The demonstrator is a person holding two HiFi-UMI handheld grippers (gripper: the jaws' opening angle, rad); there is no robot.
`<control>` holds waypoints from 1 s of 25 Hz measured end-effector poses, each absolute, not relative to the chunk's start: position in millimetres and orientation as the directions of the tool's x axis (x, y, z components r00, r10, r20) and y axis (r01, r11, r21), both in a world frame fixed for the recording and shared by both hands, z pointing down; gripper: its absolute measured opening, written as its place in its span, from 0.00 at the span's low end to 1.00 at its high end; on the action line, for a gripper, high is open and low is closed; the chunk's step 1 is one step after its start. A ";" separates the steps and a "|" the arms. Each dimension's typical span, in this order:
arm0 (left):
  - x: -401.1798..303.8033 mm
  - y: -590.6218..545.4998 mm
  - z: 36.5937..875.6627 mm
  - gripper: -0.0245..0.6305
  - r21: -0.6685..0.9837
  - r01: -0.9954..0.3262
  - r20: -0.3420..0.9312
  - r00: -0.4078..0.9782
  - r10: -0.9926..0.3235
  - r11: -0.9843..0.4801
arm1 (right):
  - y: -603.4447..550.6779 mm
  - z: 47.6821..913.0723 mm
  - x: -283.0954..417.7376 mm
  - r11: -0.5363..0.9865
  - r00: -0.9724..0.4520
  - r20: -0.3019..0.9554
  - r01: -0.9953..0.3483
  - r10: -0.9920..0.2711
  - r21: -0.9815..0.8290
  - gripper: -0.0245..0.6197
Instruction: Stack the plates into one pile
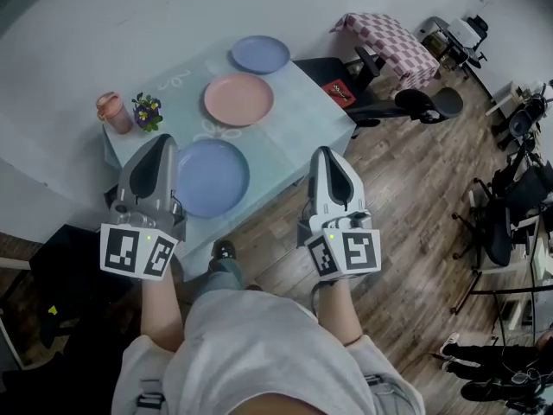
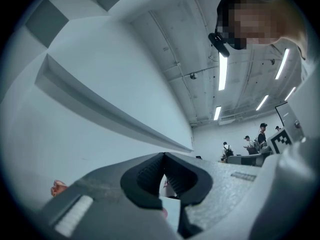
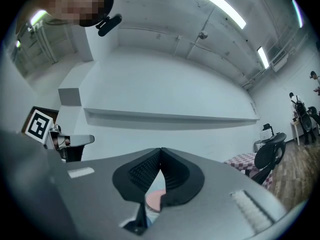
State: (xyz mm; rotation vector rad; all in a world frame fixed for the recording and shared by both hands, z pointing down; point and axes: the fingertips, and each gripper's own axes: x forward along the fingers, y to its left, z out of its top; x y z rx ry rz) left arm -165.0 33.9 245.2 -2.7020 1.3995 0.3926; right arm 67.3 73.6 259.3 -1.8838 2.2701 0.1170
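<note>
In the head view three plates lie apart on a pale blue table (image 1: 294, 115): a blue plate (image 1: 259, 54) at the far end, a pink plate (image 1: 238, 99) in the middle and a larger blue plate (image 1: 210, 177) nearest me. My left gripper (image 1: 162, 139) hovers at the near plate's left rim, shut and empty. My right gripper (image 1: 325, 151) hangs off the table's right edge, shut and empty. In the left gripper view the left gripper (image 2: 163, 156) has its pads together. The right gripper (image 3: 161, 151) shows the same in its own view, with a sliver of the pink plate (image 3: 155, 199) below its pads.
A pink cup (image 1: 113, 112) and a small flower pot (image 1: 148, 111) stand at the table's left end. A black office chair (image 1: 380, 102) with a red object (image 1: 339, 89) is beside the far right corner. Behind it is a checked cloth (image 1: 393, 41). Wooden floor lies to the right.
</note>
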 end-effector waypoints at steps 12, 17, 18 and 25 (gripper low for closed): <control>-186.1 -67.7 312.2 0.04 0.071 -0.828 -0.022 0.556 -0.831 -0.556 | -34.4 327.9 31.7 0.233 -0.245 0.054 -0.958 -0.968 -0.165 0.04; -193.3 -93.1 374.4 0.04 0.070 -0.833 0.149 0.553 -0.819 -0.549 | -58.3 393.3 19.1 0.212 -0.272 0.229 -0.943 -0.934 -0.257 0.04; -196.0 -97.3 388.6 0.04 0.067 -0.834 0.189 0.550 -0.814 -0.548 | -61.8 405.9 16.8 0.204 -0.276 0.261 -0.941 -0.925 -0.271 0.04; -210.4 -101.8 495.8 0.07 0.094 -0.827 0.471 0.527 -0.707 -0.554 | -62.8 492.8 5.7 0.114 -0.298 0.472 -0.918 -0.830 -0.379 0.04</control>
